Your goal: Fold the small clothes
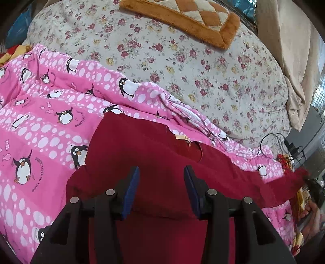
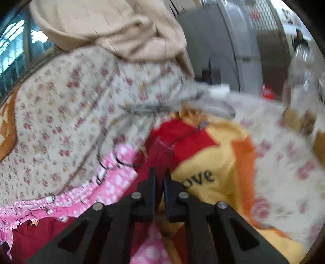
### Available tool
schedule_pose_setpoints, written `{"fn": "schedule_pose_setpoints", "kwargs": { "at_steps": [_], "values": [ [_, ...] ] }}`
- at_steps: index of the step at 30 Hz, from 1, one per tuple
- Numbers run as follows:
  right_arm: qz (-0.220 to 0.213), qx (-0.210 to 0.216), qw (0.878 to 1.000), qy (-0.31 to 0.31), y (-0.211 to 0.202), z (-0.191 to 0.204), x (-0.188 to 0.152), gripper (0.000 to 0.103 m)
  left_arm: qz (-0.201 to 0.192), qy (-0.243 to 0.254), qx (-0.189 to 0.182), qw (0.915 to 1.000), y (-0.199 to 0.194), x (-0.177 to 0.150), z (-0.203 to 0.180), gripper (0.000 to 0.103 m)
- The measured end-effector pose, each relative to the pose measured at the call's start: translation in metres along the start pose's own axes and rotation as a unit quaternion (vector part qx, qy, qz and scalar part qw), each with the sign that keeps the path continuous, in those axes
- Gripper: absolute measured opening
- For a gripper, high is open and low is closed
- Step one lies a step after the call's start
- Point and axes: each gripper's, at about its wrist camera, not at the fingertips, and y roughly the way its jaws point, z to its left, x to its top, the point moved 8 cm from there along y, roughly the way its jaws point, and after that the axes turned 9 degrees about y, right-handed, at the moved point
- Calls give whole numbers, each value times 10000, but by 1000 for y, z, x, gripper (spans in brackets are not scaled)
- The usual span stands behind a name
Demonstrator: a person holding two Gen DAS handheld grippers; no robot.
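The left gripper (image 1: 161, 172) stood partly open over the dark red cloth garment (image 1: 142, 146) — pads clear of the fabric, gripping nothing. The garment lay spread on a pink penguin-print sheet (image 1: 50, 105). The right gripper (image 2: 159, 174) was pinched on the garment's corner (image 2: 162, 150) — beyond lay a floral quilt (image 1: 193, 71) and orange checked mat (image 1: 182, 16).

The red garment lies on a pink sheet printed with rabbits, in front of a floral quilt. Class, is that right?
Not quite. The pink sheet is printed with penguins, not rabbits, as the left wrist view shows. The red garment does lie on it, in front of the floral quilt.
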Motion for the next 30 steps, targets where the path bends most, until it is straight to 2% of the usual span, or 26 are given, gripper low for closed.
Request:
{"fn": "schedule_pose_setpoints", "kwargs": {
  "at_steps": [3, 4, 7, 9, 10, 11, 13, 14, 16, 19, 20, 23, 26, 28, 29, 30],
  "values": [
    [-472, 376, 9982, -59, -54, 37, 19, 7, -45, -210, -151, 9997, -3, 3, 4, 20],
    [-580, 618, 9964, -83, -72, 56, 22, 7, -34, -244, -208, 9995, -3, 3, 3, 20],
    [-391, 1522, 9872, -266, -101, 126, 2, 6, 53, -363, -601, 9975, -2, 2, -3, 20],
    [-5, 2088, 9759, -637, -105, 187, -42, 6, 53, -341, -820, 9960, -3, 2, -10, 21],
    [137, 2254, 9710, -782, -104, 205, -58, 6, 43, -324, -862, 9957, -4, 2, -12, 22],
    [323, 2443, 9630, -1089, -102, 234, -90, 6, 10, -295, -904, 9955, -5, 4, -14, 27],
    [690, 2620, 9537, -1303, -91, 266, -138, 6, -35, -276, -1013, 9945, -6, 6, -17, 38],
    [965, 2692, 9489, -1333, -82, 279, -166, 6, -64, -264, -1079, 9938, -5, 7, -19, 43],
    [1305, 2594, 9446, -1529, -63, 295, -217, 6, -36, -259, -1134, 9932, -1, 8, -23, 45],
    [1975, 2567, 9258, -1949, -51, 302, -301, 6, 193, -232, -1378, 9900, 11, 2, -33, 45],
    [2103, 2514, 9203, -2135, -52, 302, -317, 7, 345, -188, -1587, 9866, 17, -2, -42, 45],
    [1925, 2655, 9167, -2284, -65, 306, -315, 7, 666, -97, -2207, 9730, 27, -13, -70, 45],
    [2183, 2682, 9045, -2494, -70, 304, -328, 7, 799, 98, -2681, 9600, 29, -19, -96, 45],
    [2200, 2675, 8981, -2709, -76, 305, -333, 8, 939, 211, -2714, 9577, 34, -26, -104, 45],
    [2178, 2639, 8970, -2799, -77, 306, -335, 14, 993, 253, -2594, 9603, 39, -30, -105, 45],
    [2161, 2595, 8971, -2848, -77, 307, -336, 15, 1073, 262, -2494, 9621, 44, -34, -105, 45]
  ]
}}
